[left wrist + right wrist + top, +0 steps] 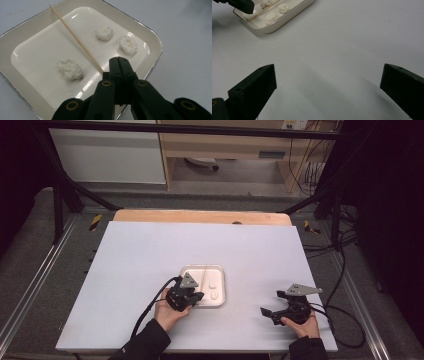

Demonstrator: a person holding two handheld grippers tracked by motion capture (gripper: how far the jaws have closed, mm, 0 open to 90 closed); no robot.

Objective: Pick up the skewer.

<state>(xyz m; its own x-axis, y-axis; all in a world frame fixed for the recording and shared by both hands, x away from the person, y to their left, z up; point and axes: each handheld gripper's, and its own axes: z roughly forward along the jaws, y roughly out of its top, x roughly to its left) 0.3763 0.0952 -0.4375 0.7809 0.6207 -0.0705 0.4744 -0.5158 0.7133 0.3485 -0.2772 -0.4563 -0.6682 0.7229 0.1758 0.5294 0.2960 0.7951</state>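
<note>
Skewer (75, 38) lies slanted across the cream tray (152, 40), far tip on the rim, near end pinched in your left hand-held gripper (118, 61), jaws pressed together on it. Three white lumps in the tray: one (70, 70) on one side of the skewer, two (104, 33) (128, 45) on the other. Tray sits near the middle of the white worktop (125, 265). Your right hand-held gripper (328, 82) hovers over bare worktop, jaws spread wide, well apart from the tray.
</note>
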